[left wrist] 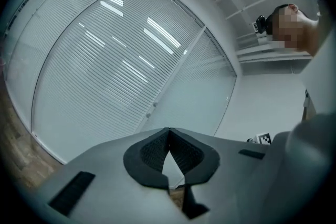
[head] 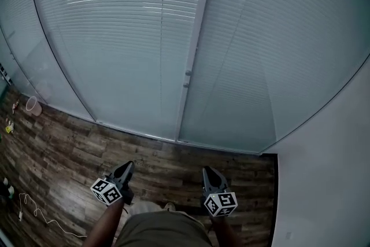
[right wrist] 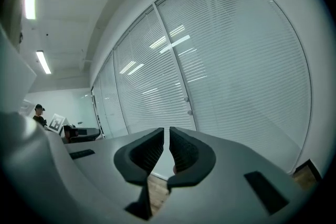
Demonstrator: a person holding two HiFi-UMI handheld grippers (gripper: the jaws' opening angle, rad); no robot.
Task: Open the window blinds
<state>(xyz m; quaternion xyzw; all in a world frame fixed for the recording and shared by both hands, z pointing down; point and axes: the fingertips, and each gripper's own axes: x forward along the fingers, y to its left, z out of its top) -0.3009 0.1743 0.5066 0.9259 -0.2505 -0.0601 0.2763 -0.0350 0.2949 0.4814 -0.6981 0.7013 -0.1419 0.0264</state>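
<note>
Your left grey two-jaw gripper (head: 128, 165), marker cube at its rear, hangs low over the dark wood-plank floor (head: 58, 153), and its own view shows the black ribbed pads meeting at the tips with nothing between them. To its right, your right grey gripper (head: 206, 170) is likewise pressed together and empty, only a hairline slit showing between its pads.

Both are well short of the white slatted window blinds (head: 127, 26), which hang fully lowered with flat slats behind the tall glass panels ahead. I judge you are on the approach. Two small round knobs (head: 187, 73) on the white upright post between the panels look like the controls, though no view shows whether they turn or slide. Spread one gripper's jaws before arriving, meet a knob squarely and level, then try it gently.

Only the head view shows the floor clutter on the left: a pink cup (head: 33, 105) and a white cable (head: 34, 214). Only the right gripper view shows more blinded panels running leftward to a distant person in a cap (right wrist: 38, 115).
</note>
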